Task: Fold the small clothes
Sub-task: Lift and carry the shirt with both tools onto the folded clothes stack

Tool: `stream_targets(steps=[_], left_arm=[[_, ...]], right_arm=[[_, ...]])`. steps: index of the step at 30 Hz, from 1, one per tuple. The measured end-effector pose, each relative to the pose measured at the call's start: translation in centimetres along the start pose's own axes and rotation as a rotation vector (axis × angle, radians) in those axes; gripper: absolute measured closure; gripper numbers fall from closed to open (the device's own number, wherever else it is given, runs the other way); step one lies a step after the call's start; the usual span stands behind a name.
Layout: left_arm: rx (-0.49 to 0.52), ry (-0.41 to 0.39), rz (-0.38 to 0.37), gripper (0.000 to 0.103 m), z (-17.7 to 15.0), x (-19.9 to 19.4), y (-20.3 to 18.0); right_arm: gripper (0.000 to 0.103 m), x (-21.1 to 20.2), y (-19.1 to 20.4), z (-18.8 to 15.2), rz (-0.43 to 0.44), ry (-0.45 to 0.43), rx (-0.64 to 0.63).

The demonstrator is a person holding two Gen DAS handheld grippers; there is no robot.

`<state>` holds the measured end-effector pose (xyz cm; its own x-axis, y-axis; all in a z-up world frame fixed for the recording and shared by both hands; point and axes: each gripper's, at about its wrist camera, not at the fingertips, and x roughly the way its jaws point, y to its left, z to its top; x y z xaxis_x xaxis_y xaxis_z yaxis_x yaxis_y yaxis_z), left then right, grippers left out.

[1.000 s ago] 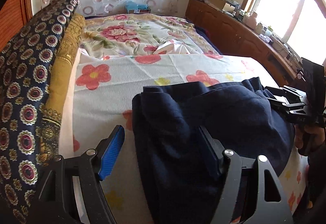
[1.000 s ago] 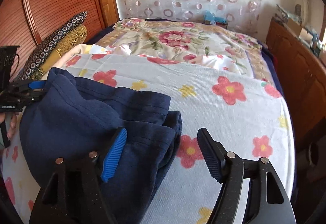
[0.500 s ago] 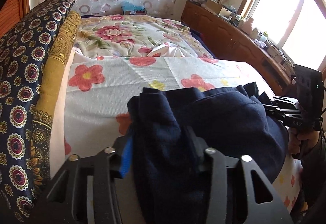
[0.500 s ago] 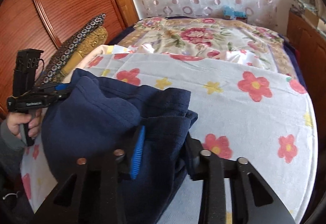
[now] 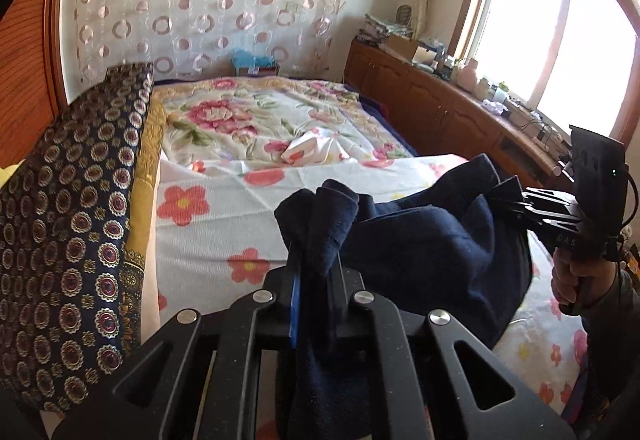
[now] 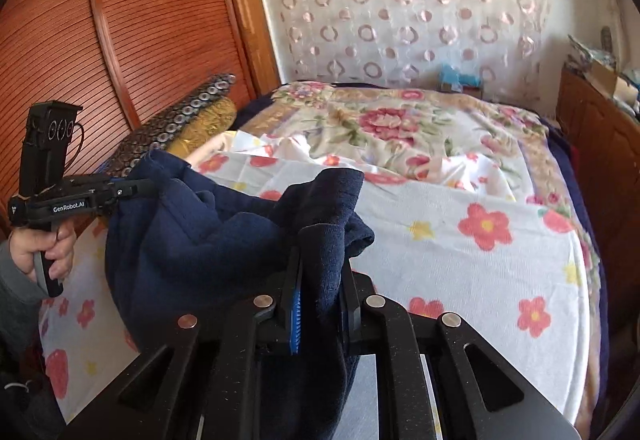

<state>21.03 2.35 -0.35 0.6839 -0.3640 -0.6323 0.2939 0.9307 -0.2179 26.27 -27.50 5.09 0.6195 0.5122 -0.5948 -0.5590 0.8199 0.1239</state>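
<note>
- Left gripper (image 5: 316, 272) and right gripper (image 6: 320, 280): jaws spread a second ago, now pinching the navy garment (image 6: 208, 236).
- Garment lifted above bed's (image 6: 460, 260) near edge; ready for folding.

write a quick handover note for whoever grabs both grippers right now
Left gripper: jaws shut on one bunched end of the navy garment.
Right gripper: jaws shut on the other end of it.
The garment hangs between the two, its lower part drooping toward the flowered sheet on the bed.
Done: both ends gripped and raised.
Left: no neat fold shows yet; probably spread it flat on the sheet, then fold it.
</note>
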Motion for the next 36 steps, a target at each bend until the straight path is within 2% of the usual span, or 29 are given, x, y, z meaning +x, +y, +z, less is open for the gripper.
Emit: stream_targets(steps=[10,14,21,25,27,30,32,36], left_arm=[[0.003,-0.133,0.006,0.093,1.2,-5.6,0.1],[-0.013,-0.209,0.026,0.093,1.9,-8.3,0.9],[-0.078,-0.336,0.122,0.093,2.1,-12.8,5.0],[-0.166,-0.37,0.203,0.093,0.3,-14.0,8.7],[-0.222,-0.357,0.261,0.093,-1.3,-13.6,11.0],[-0.297,-0.303,0.332,0.093,-3.8,-11.8,14.1],[-0.358,-0.258,0.344,0.093,-5.5,-10.4,16.3],[-0.39,-0.223,0.387,0.093,-7.4,-9.2,17.7]], right_arm=[[0.091,-2.5,1.5,2.3,-0.009,-0.104,-0.081],[0.091,-2.8,2.8,4.7,-0.009,-0.152,-0.15],[0.091,-1.8,6.9,10.6,0.027,-0.225,-0.309],[0.091,1.5,10.7,14.6,0.066,-0.225,-0.425],[0.091,4.0,13.0,16.7,0.081,-0.217,-0.492],[0.091,10.3,16.8,19.8,0.101,-0.163,-0.575],[0.091,15.2,19.3,20.6,0.109,-0.108,-0.613],[0.089,23.3,23.7,20.0,0.088,-0.046,-0.624]])
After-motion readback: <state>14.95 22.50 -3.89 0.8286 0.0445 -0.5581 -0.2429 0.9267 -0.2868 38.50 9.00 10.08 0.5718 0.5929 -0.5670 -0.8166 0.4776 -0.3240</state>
